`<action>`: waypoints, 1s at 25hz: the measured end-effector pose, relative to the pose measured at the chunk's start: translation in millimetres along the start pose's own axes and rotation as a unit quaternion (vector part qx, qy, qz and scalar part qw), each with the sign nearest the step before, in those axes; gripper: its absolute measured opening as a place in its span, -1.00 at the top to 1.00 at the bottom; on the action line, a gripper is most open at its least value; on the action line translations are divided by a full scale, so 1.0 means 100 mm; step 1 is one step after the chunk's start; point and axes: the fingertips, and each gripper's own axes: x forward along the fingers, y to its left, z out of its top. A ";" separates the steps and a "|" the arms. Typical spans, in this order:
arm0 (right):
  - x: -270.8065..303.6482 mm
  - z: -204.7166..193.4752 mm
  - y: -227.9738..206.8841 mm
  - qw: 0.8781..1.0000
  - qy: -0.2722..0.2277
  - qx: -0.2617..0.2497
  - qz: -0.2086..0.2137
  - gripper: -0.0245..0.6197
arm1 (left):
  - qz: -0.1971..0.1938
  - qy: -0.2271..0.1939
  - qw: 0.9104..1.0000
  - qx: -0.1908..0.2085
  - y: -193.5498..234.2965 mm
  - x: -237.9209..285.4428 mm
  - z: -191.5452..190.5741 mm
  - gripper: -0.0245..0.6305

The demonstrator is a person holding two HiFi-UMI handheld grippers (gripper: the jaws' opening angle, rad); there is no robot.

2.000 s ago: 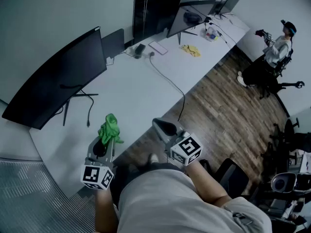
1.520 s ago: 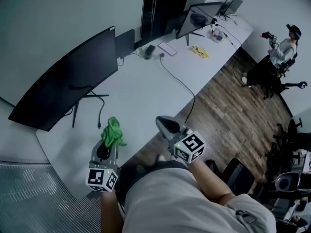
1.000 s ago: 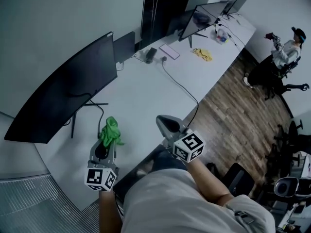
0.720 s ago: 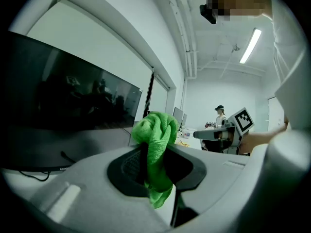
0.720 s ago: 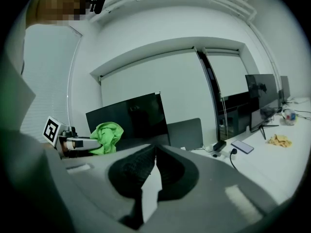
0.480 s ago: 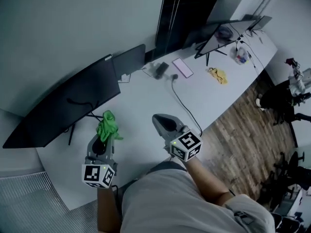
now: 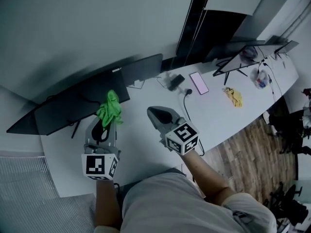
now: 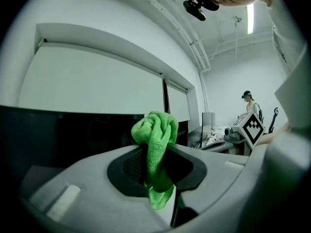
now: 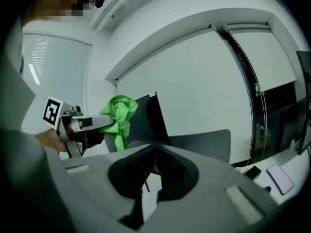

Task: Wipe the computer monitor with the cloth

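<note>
Left tongs point(image 8: 156, 171): clenched on green cloth point(image 8: 156, 130), near dark monitor point(image 7: 63, 111) at 10 o'clock; right tongs point(image 9: 154, 152): pressed together, empty, above tabletop point(image 7: 141, 132).

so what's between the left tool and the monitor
Only the green cloth, clamped in the left tool, before the dark monitor; left gripper view shows it.

Bunched green cloth point(image 7: 110, 109) (pinched between jaws) is held up near the wide black monitor point(image 7: 51, 116).

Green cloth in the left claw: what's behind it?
The dark monitor fills the space behind the green cloth, with a white wall above. The screen patch directly behind it is covered; contact cannot be told.
</note>
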 end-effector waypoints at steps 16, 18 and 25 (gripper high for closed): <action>-0.12 0.19 0.02 0.999 -0.037 0.018 -0.033 0.90 | 0.016 0.009 0.974 0.225 0.21 0.46 1.01 0.67; -0.20 0.17 -0.03 0.998 -0.041 0.025 -0.046 0.90 | 0.019 0.036 0.961 0.274 0.18 0.55 0.98 0.67; -0.37 0.06 -0.16 0.995 -0.046 0.044 -0.077 0.90 | 0.029 0.086 0.908 0.410 0.13 0.86 0.86 0.67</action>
